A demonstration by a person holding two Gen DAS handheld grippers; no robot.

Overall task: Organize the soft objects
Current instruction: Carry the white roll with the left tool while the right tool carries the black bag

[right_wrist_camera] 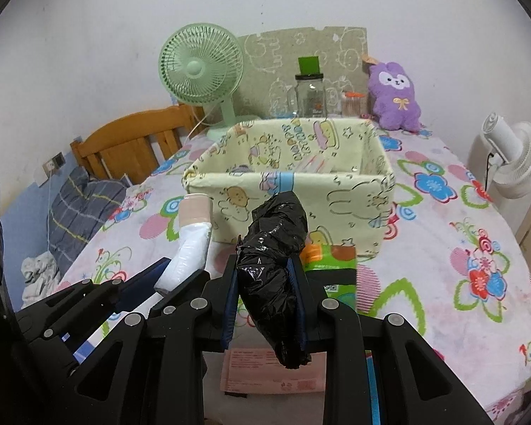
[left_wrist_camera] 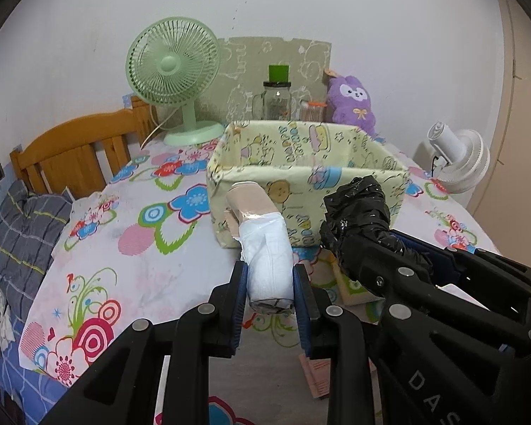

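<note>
Blue-padded left fingers (left_wrist_camera: 267, 295) clamp the white bag roll (left_wrist_camera: 265, 255); right fingers (right_wrist_camera: 265, 301) clamp the black bag roll (right_wrist_camera: 276, 258). Both rolls hang above the bench (right_wrist_camera: 442, 301), just short of the fabric bin (right_wrist_camera: 301, 191). Advice: clear the near wall, then release inside. Bin floor hidden; packets beneath unreadable.

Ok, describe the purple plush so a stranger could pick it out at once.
Start at the yellow cartoon-print fabric box on the flowery table. Behind its far right corner, against the wall, sits the purple plush. Unlike the glass jar beside it, it is fluffy, with a white face.
</note>
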